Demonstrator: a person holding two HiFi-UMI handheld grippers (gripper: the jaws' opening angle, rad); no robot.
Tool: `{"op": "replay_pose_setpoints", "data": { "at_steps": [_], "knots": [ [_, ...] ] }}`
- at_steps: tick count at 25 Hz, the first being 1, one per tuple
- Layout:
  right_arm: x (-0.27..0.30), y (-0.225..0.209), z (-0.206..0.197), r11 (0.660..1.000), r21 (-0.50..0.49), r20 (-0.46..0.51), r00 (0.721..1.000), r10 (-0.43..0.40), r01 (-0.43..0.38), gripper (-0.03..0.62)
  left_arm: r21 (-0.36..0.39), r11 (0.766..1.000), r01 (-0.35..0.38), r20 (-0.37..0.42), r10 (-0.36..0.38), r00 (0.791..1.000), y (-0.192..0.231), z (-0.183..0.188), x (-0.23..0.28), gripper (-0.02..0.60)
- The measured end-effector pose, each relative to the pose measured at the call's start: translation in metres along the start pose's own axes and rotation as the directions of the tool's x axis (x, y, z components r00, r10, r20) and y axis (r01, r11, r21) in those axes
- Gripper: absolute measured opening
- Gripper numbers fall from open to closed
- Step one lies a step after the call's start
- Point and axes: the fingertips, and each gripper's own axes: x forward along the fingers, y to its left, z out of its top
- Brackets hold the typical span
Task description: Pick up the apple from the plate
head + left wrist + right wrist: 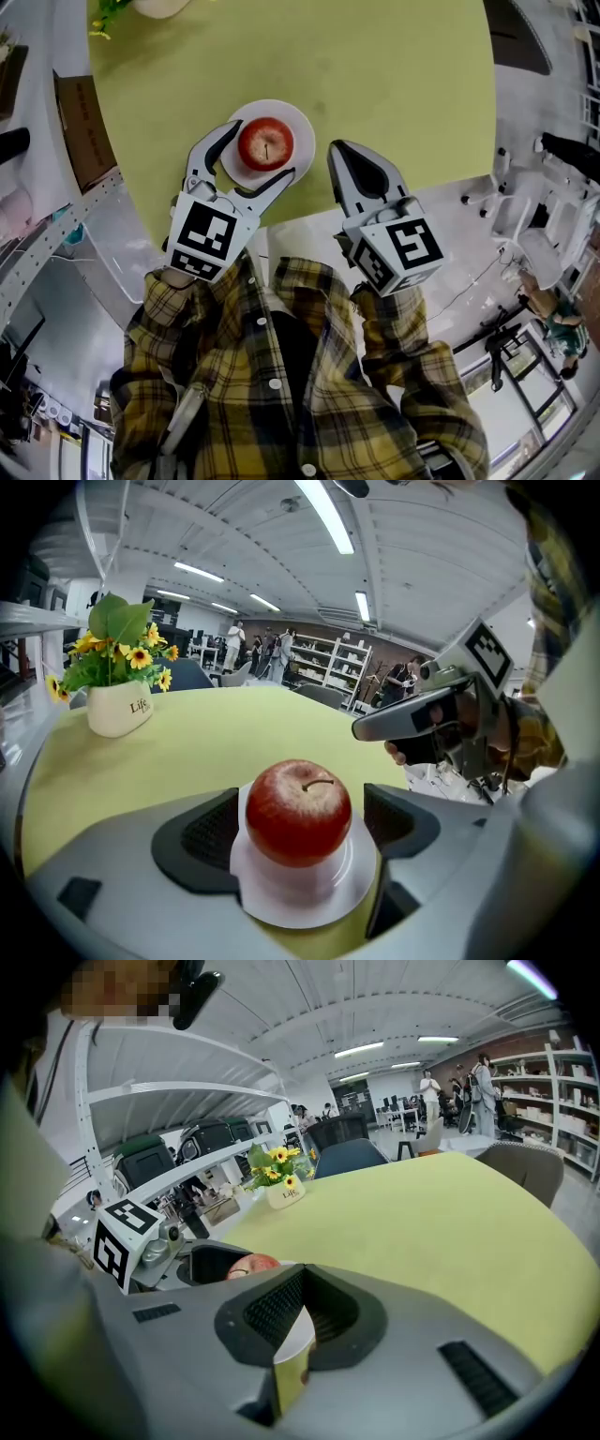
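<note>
A red apple [265, 143] sits upright on a small white plate [302, 122] near the front edge of the green table. My left gripper [258, 155] is open, with one jaw on each side of the apple and a gap showing at both pads. In the left gripper view the apple [298, 810] fills the space between the jaws, above the plate [291, 907]. My right gripper [339, 152] is shut and empty, just right of the plate. In its own view the right gripper [300, 1279] partly hides the apple [251, 1264].
A white pot of yellow flowers [117, 705] stands at the far side of the round green table [394, 84]. White shelving [56, 234] runs along the left. The table's front edge lies just below the plate, and a white chair [525, 216] stands to the right.
</note>
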Motion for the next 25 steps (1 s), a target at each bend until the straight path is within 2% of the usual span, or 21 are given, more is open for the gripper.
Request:
{"op": "replay_pose_setpoints", "data": {
  "at_steps": [12, 19, 25],
  "knots": [
    [-0.001, -0.002, -0.011, 1.000, -0.002, -0.012, 1.000, 0.009, -0.009, -0.003, 0.051, 0.998, -0.035, -0.005, 0.036, 0.999, -0.002, -0.005, 0.009, 0.399],
    [-0.004, -0.005, -0.012, 1.000, 0.001, -0.015, 1.000, 0.007, -0.007, -0.003, 0.082, 0.993, -0.079, 0.000, 0.080, 0.997, 0.004, -0.003, 0.010, 0.397],
    [-0.005, -0.008, -0.011, 1.000, -0.004, -0.016, 1.000, 0.007, -0.007, -0.003, 0.082, 0.992, -0.092, 0.010, 0.091, 0.996, 0.008, 0.000, 0.010, 0.396]
  ]
}}
